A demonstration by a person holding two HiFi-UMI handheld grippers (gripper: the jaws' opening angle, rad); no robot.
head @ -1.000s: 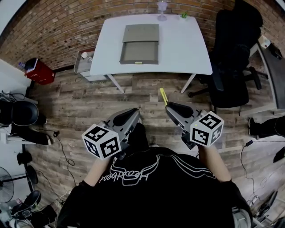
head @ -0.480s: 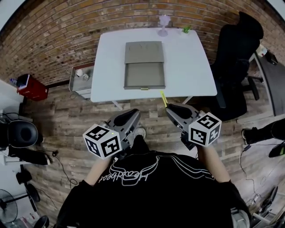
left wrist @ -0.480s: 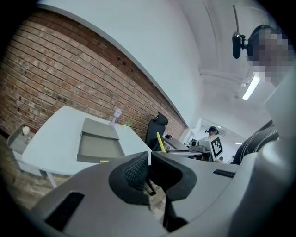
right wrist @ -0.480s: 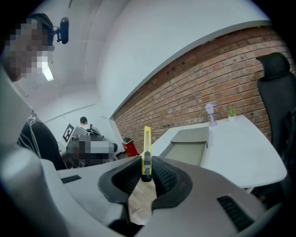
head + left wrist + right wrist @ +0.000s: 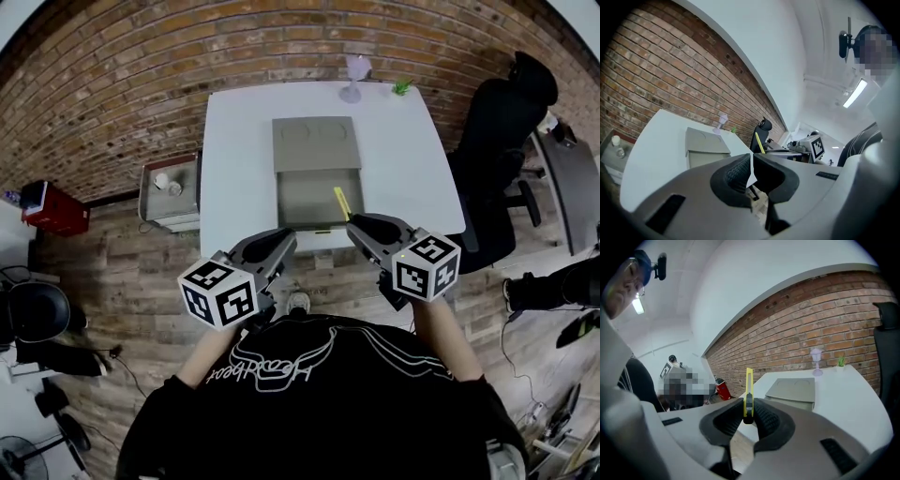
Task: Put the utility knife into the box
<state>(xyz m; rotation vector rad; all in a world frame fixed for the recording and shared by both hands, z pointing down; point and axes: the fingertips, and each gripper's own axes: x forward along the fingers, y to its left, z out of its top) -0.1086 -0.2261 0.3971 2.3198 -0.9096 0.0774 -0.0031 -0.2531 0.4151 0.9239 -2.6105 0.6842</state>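
Head view: the utility knife (image 5: pixel 341 202) stands out from the tip of the right gripper (image 5: pixel 356 222), over the front edge of the white counter (image 5: pixel 412 159) and just at the open box (image 5: pixel 317 195). The box is a grey tray with its lid (image 5: pixel 314 143) lying behind it. No contents can be made out inside. The left gripper (image 5: pixel 284 236) is beside the right, short of the counter.

Left gripper view: the fingers (image 5: pixel 736 171) are drawn close with only a sliver between them and nothing held.

Right gripper view: the fingers pinch the knife by its lower end, flat sides against the pads, body upright. Judged light, stiff and smooth-sided, it could pivot in so low a pinch. A hold nearer mid-body would be steadier. Whether the blade is out cannot be told.
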